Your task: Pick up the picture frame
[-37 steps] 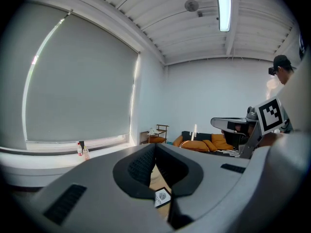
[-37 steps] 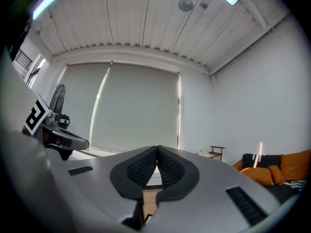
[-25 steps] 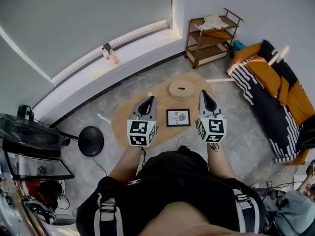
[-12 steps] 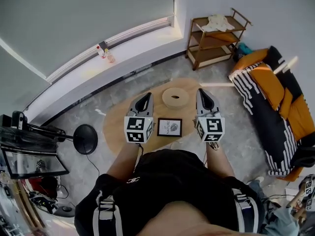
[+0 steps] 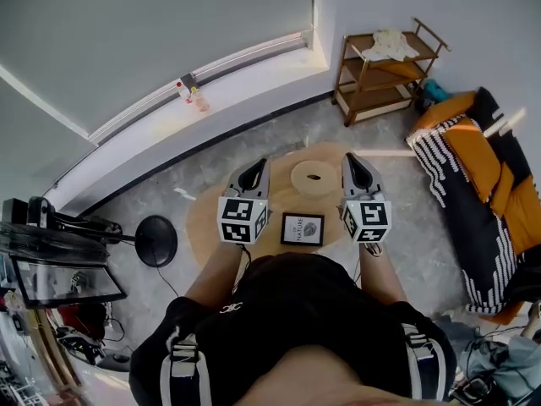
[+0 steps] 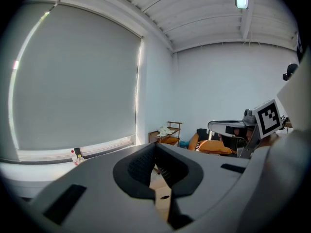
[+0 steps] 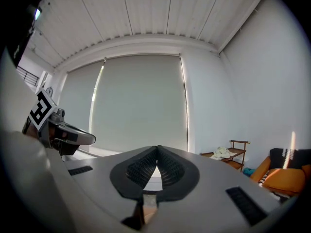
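Head view alone shows the picture frame [image 5: 303, 228] on the round bench [image 5: 210, 220], six o'clock from a wooden ring [image 5: 315, 178], grey floor [image 5: 148, 194] around; left tongs [image 5: 259, 165] and right tongs [image 5: 350, 160] both pressed together, empty.

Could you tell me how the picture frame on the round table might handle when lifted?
The picture frame looks stiff, with a dark border, so it should keep its shape. It lies flat on the table, so pushed it would probably slide, and an edge may need tipping up. Whether it is glazed and fragile I cannot tell.
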Motion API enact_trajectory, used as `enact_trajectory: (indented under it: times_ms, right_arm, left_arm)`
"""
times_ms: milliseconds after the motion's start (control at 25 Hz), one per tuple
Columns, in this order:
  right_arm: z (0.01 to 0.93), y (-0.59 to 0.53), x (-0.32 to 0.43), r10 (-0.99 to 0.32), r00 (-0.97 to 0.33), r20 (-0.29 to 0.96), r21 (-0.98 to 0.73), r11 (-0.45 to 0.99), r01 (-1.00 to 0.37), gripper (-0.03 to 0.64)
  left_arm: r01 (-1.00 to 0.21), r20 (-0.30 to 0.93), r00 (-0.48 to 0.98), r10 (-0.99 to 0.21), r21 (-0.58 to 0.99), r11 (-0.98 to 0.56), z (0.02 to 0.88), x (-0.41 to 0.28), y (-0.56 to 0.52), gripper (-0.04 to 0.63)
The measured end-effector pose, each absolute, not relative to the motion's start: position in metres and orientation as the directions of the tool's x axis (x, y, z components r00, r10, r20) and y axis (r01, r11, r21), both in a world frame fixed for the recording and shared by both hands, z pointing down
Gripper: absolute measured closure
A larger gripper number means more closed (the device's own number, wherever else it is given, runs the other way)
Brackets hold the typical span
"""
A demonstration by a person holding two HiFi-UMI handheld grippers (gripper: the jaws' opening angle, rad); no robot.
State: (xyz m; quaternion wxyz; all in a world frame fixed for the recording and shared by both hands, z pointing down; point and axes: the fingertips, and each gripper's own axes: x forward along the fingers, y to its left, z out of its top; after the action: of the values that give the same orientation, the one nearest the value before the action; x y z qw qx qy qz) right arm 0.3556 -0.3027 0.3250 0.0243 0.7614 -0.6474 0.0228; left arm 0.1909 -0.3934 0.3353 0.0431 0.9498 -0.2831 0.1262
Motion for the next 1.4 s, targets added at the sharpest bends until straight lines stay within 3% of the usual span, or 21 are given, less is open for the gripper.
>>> enact_trajectory:
  times_ms: [320, 680, 800, 960, 1400]
  right_arm:
    - [0.346, -0.341, 0.334, -0.974, 0.184, 0.129, 0.018, -0.184, -0.983, 0.600]
    - [0.432, -0.334, 0.339, -0.926, 0.185, 0.328, -0.044, -0.211, -0.976, 0.600]
    - [0.471, -0.332, 0.334, -0.905, 0.127, 0.407, -0.107, -0.185, -0.977, 0.520]
    - [0.527, -0.321, 0.335, -0.858, 0.087, 0.507, -0.155, -0.190, -0.970, 0.491]
    - [0.675, -0.301, 0.335, -0.728, 0.016, 0.685, -0.275, -0.279, -0.920, 0.491]
  left_arm:
    - [-0.530, 0.327, 0.809, -0.488, 0.048, -0.846, 0.367, 0.167, -0.441, 0.574]
    - [-0.528, 0.453, 0.802, -0.388, 0.237, -0.815, 0.446, 0.166, -0.445, 0.572]
    - [-0.504, 0.491, 0.813, -0.314, 0.322, -0.801, 0.479, 0.169, -0.439, 0.568]
    - [-0.449, 0.559, 0.806, -0.191, 0.369, -0.814, 0.528, 0.177, -0.420, 0.415]
    - [-0.506, 0.739, 0.673, -0.026, 0.434, -0.746, 0.664, 0.159, -0.384, 0.408]
